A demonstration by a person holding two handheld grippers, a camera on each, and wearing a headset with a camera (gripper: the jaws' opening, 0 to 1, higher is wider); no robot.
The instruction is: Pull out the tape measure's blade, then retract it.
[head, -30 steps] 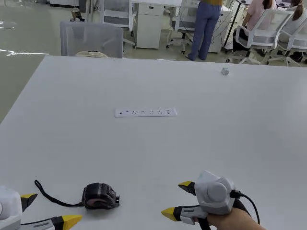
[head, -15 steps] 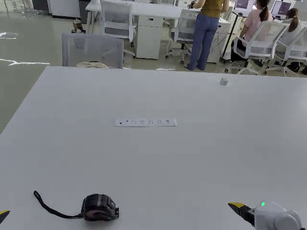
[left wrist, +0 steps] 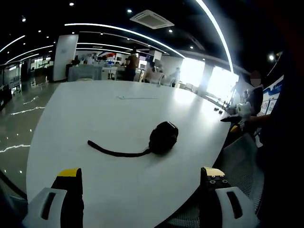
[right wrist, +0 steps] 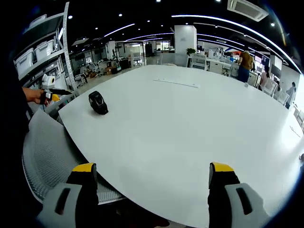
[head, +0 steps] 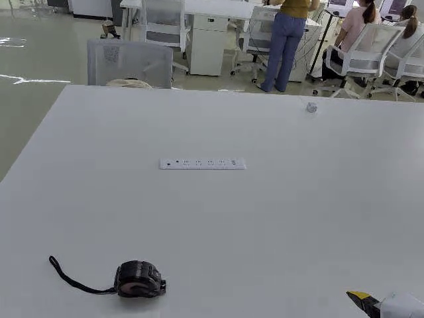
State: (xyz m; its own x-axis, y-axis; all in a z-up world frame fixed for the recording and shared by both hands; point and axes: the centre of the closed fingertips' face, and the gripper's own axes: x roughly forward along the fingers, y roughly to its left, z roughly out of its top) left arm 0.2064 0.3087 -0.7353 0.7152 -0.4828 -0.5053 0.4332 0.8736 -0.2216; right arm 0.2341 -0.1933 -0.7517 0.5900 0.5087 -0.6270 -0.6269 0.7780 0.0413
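Note:
A black tape measure (head: 139, 279) lies on the white table (head: 265, 218) near its front left, with a black wrist strap (head: 73, 281) trailing to the left. Its blade is not drawn out. In the left gripper view the tape measure (left wrist: 163, 137) rests some way ahead of my left gripper (left wrist: 141, 173), whose jaws stand wide apart and empty. My right gripper (right wrist: 153, 168) is open and empty too, back by the table's near edge, with the tape measure (right wrist: 98, 102) far off to its left. One yellow fingertip (head: 362, 298) of the right gripper shows at the head view's bottom right.
A white power strip (head: 202, 163) lies in the table's middle and a small grey object (head: 311, 106) sits far right. A grey mesh chair (head: 129, 63) stands at the far edge, with people and desks beyond. A mesh chair seat (right wrist: 47, 152) lies below the near edge.
Both grippers have drawn back toward the near edge; the left one has left the head view and the right one shows just a tip. The tape measure has stayed put.

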